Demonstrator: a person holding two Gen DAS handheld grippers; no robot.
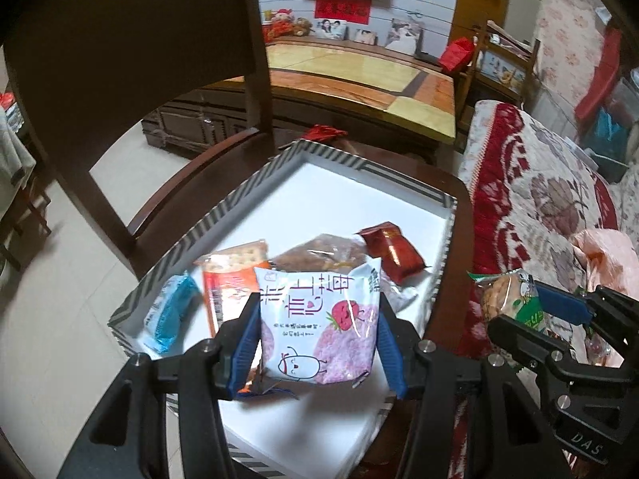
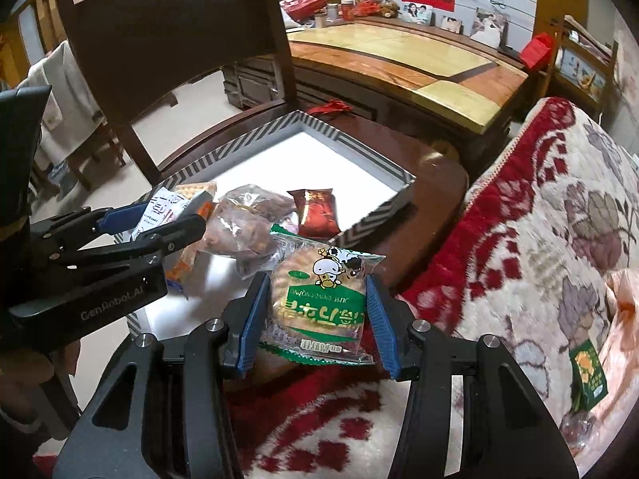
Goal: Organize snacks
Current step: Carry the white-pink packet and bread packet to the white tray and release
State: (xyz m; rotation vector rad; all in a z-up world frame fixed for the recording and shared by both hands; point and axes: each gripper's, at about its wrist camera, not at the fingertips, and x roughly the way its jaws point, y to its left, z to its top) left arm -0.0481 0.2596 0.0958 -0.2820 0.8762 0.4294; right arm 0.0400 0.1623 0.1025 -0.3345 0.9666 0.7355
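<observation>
The box (image 1: 255, 183) sits on a chair seat (image 2: 431, 183), beside a blanket (image 2: 539, 219). Over its near end the left gripper (image 1: 317, 321) pinches a strawberry packet (image 1: 319, 319). Just right of the box, over its near corner, the right gripper (image 2: 317, 319) clamps a green biscuit pack (image 2: 319, 299). Inside the box lie a blue packet (image 1: 171, 311), an orange cracker pack (image 1: 229, 279), a brown bag (image 2: 243, 227) and a red packet (image 1: 393, 249).

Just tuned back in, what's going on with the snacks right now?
Both grippers carry a packet. The left gripper clamps a white strawberry packet above the striped box, which already has several snacks inside. The right gripper grips a green biscuit packet beside the box, over the chair edge and red blanket.
</observation>
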